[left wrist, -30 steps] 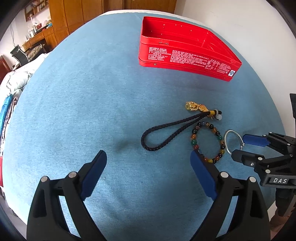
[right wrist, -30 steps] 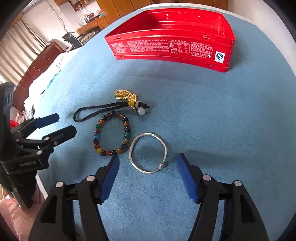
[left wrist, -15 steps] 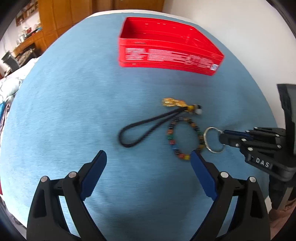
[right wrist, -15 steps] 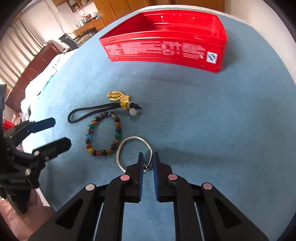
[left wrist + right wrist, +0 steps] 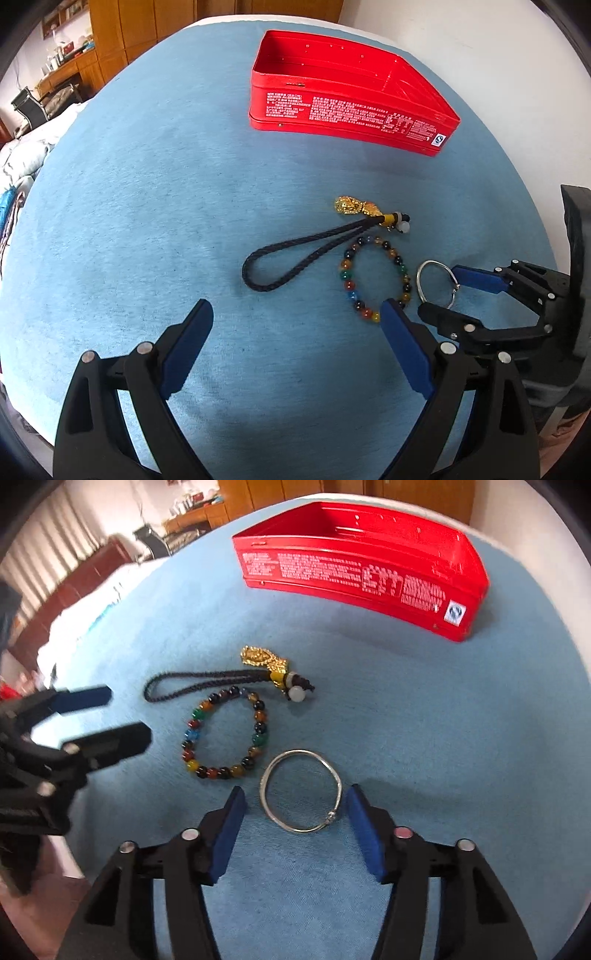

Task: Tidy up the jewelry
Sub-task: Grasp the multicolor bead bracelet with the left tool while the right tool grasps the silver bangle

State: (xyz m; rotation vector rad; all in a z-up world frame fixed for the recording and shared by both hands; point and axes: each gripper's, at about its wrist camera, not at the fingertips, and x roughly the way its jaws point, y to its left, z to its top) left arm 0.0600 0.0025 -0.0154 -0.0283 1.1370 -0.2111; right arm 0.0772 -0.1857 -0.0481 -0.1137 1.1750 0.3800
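A silver bangle lies flat on the blue cloth between the open fingers of my right gripper; it also shows in the left wrist view. A multicoloured bead bracelet lies just left of it. A black braided cord with a gold charm lies beyond the beads. An open, empty red tin stands at the far side. My left gripper is open and empty, near the cord's loop.
The blue cloth covers a rounded table. A white wall is behind the tin. Wooden cabinets and a bed lie off to the left. My right gripper shows at the right of the left wrist view.
My right gripper was open, shut on the silver bangle half a second ago, and now stands open again around it. The bangle lies on the cloth. The left gripper shifted slightly.
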